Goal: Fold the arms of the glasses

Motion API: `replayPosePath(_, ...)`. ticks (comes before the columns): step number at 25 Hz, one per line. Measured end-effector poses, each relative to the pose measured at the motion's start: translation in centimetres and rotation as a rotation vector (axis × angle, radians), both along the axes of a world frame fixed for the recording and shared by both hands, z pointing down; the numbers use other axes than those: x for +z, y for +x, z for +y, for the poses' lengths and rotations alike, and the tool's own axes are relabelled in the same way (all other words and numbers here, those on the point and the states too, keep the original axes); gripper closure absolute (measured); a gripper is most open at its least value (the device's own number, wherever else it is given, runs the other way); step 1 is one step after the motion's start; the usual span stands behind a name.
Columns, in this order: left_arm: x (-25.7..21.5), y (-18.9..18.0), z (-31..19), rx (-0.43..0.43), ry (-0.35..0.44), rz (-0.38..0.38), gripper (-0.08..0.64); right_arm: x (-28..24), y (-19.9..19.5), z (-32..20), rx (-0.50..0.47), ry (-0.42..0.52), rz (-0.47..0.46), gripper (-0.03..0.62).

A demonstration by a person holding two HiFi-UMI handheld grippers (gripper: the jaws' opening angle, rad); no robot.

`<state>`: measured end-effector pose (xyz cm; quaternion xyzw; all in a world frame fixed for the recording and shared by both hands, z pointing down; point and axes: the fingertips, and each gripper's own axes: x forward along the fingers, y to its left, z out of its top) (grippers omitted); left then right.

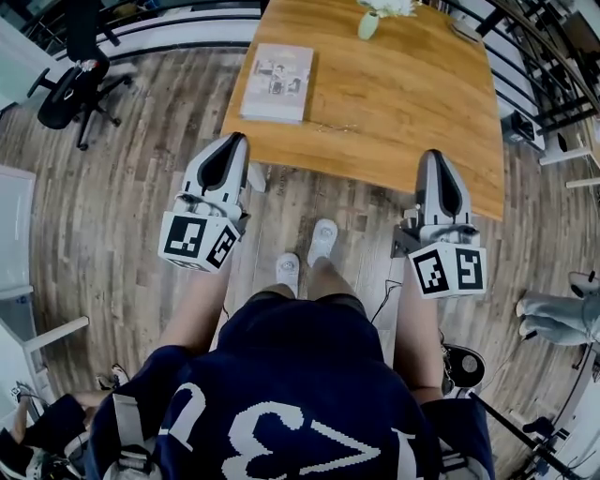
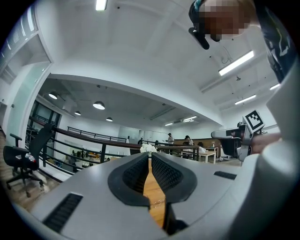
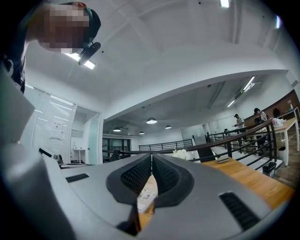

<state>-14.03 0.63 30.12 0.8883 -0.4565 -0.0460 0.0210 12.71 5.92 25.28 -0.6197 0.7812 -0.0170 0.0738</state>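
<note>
A wooden table stands in front of me. Near its middle lies a thin pale thing, too faint to tell whether it is the glasses. My left gripper hovers over the table's near left edge, jaws shut and empty. At the near right edge my right gripper is also shut and holds nothing. In the left gripper view the left gripper points along the tabletop at white flowers. The right gripper in the right gripper view faces the table, with a printed booklet below its jaws.
A booklet lies on the table's left part and a small vase of white flowers stands at its far edge. A black office chair is at the far left. Black railings run along the right. Another person's feet show at the right.
</note>
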Motion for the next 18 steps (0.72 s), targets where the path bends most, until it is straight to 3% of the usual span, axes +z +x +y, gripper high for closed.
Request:
replayPosePath(10, 1.0, 1.9, -7.1, -0.047, -0.01, 0.015, 0.529, 1.1, 0.9, -9.7, -0.091, -0.004, -0.023, 0.565)
replayPosePath(18, 0.2, 6.0, -13.5, -0.087, 0.014, -0.012, 0.529, 1.2, 5.4, -17.9, -0.146, -0.016, -0.031, 0.565)
